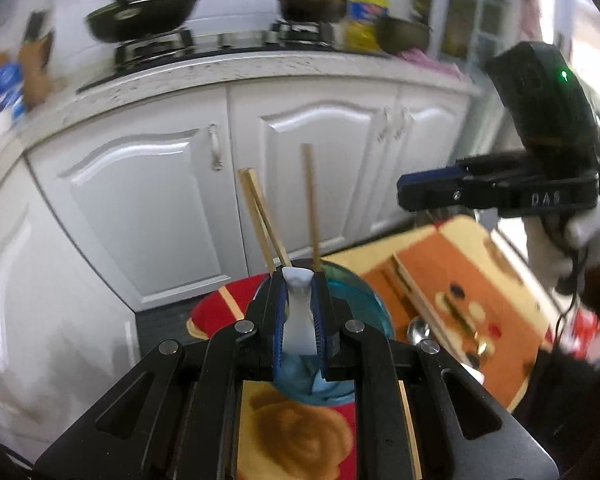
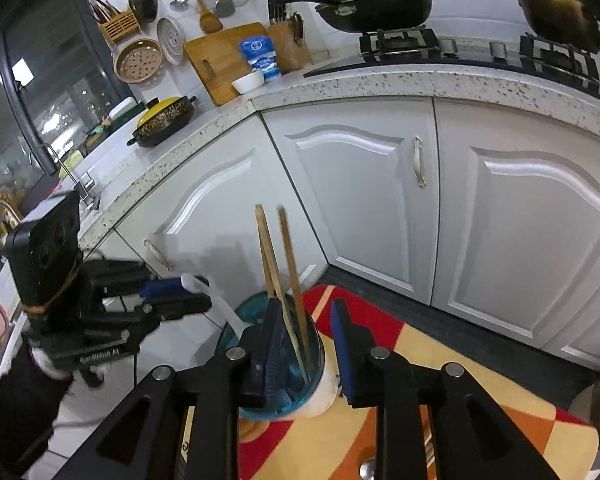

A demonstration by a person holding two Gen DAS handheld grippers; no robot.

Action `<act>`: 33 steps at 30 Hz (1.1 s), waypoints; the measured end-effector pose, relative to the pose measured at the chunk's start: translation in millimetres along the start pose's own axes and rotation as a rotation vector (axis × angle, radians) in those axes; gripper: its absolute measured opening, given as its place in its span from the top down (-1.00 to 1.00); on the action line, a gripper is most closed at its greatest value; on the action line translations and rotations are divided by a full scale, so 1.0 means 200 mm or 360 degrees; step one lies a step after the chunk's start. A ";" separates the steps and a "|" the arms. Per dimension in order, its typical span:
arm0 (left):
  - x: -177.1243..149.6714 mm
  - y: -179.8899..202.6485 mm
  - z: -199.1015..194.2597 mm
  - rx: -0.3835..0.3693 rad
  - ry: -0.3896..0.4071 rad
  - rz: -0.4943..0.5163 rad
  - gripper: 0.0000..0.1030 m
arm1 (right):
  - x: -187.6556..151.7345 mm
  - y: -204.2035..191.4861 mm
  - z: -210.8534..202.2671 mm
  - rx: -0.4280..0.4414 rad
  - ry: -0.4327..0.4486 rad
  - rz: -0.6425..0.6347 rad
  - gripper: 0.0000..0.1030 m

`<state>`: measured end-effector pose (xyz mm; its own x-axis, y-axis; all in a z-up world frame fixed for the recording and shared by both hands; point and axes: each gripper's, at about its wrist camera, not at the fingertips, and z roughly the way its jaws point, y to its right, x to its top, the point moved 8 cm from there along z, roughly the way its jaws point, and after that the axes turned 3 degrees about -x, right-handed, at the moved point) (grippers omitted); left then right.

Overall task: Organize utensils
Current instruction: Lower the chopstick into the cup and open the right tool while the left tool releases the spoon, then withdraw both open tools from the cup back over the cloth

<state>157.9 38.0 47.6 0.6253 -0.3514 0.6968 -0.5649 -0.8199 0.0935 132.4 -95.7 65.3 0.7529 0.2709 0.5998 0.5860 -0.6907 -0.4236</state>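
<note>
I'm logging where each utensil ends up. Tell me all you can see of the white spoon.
The white spoon looks like glossy ceramic or plastic, with a flared handle end. It is tilted, handle up, its lower end hidden inside the blue cup. The left gripper is shut on its handle, pads on both sides. Chopsticks stand in the same cup.

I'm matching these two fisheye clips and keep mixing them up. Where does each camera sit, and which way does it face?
Left wrist: on the left gripper, facing down onto the white spoon it grips; the right gripper and gloved hand show.
Right wrist: on the right gripper, jaws open around chopsticks; left gripper shows.
Shared: blue cup, chopsticks, white cabinets.
</note>
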 end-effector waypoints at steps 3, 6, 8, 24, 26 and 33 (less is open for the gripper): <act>-0.01 -0.04 0.02 -0.0034 -0.0039 -0.0031 0.76 | -0.05 0.03 0.00 0.0004 -0.0030 0.0030 0.52; -0.03 -0.08 0.01 -0.0040 -0.0053 -0.0064 0.75 | -0.11 0.05 0.02 -0.0014 -0.0080 0.0033 0.52; -0.03 -0.11 0.01 -0.0050 -0.0063 -0.0071 0.74 | -0.15 0.05 0.03 -0.0024 -0.0112 0.0025 0.51; -0.20 -0.06 0.20 0.0041 -0.0175 -0.0158 0.77 | -0.28 0.09 0.03 -0.0020 -0.0184 0.0064 0.51; -0.19 -0.06 0.17 0.0030 -0.0136 -0.0191 0.77 | -0.29 0.08 0.02 -0.0016 -0.0184 0.0054 0.51; -0.10 -0.11 0.05 0.0071 0.0027 -0.0345 0.25 | -0.33 0.07 0.01 -0.0003 -0.0194 0.0069 0.46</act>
<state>163.3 58.6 25.3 0.7200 -0.1574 0.6759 -0.3936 -0.8948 0.2109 91.2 -122.5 17.4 0.8085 0.3199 0.4940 0.5515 -0.7048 -0.4462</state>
